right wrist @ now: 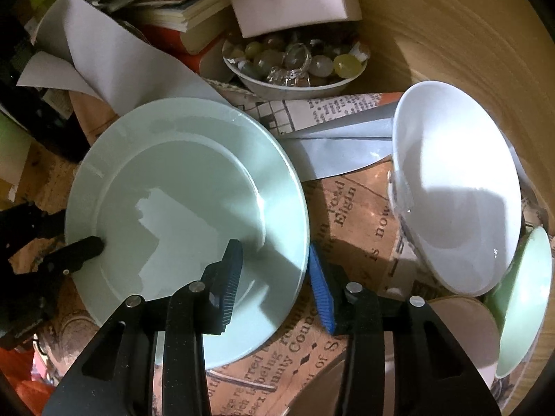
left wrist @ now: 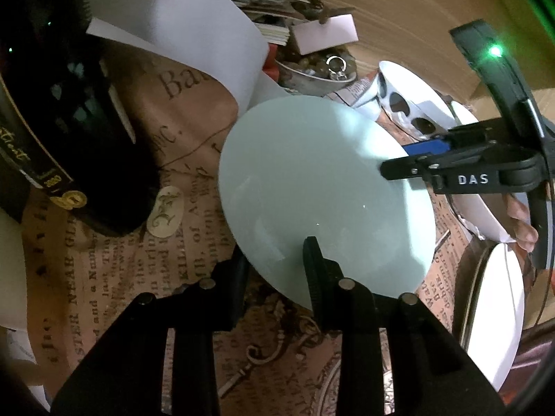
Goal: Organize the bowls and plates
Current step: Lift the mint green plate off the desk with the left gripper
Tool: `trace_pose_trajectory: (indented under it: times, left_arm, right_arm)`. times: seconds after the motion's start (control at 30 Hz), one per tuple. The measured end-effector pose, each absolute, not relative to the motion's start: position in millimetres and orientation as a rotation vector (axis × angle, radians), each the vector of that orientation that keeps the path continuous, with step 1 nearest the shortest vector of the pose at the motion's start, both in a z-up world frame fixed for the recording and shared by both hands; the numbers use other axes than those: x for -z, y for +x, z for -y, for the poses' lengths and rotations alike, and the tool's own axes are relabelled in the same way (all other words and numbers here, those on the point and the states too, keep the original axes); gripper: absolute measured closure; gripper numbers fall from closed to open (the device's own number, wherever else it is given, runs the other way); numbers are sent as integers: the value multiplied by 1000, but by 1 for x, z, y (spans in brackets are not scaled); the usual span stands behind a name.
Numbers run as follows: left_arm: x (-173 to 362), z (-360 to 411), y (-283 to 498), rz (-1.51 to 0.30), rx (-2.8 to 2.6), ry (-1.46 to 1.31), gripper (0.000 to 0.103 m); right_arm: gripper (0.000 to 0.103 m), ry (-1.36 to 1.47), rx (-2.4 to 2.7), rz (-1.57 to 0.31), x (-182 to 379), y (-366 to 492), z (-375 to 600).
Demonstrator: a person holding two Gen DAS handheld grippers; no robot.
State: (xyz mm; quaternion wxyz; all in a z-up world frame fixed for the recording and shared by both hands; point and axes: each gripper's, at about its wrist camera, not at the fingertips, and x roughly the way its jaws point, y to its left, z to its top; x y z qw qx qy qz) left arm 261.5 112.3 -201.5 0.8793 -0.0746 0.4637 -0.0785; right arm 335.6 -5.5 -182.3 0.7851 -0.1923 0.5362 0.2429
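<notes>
my left tongs [left wrist: 277, 260] straddle the near rim of the pale green plate [left wrist: 322, 187], one finger on top of it, the other below the edge; the pads look clamped on the rim. my right tongs [right wrist: 277, 274] straddle the opposite rim, black finger over the plate [right wrist: 187, 215], blue finger outside the edge; whether those pads press on it i cannot tell. the plate sits over the newsprint-patterned table covering [left wrist: 114, 270].

the left view alone shows a dark bottle [left wrist: 69, 138] with a gold-lettered label lying beside the plate, and my right tongs [left wrist: 402, 159] reaching in from the side. the right view alone shows the inside of a white bowl [right wrist: 458, 187] tilted on its side, empty, with a green dish [right wrist: 527, 298] on edge just beside it.

a smaller white bowl [right wrist: 295, 76] behind the plate holds glassy stones and metal rings. a white box [right wrist: 295, 3] and stacked books [right wrist: 180, 14] stand behind it
</notes>
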Motion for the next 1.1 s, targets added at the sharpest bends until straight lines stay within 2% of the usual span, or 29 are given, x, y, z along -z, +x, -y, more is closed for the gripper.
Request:
trace_pose_trajectory:
  times: [0.1, 0.23, 0.33, 1.1]
  left_arm:
    - [201, -112, 259, -961, 166, -152, 71]
    - [201, -112, 258, -962, 152, -159, 71]
    - [199, -114, 256, -952, 123, -169, 71]
    - [138, -128, 187, -749, 48, -213, 71]
  right_arm:
    - [69, -407, -515, -1149, 183, 338, 6]
    - [82, -411, -488, -1109, 186, 328, 5]
    - [85, -368, -505, -1101, 182, 329, 14]
    - [86, -214, -609, -887, 110, 265, 56]
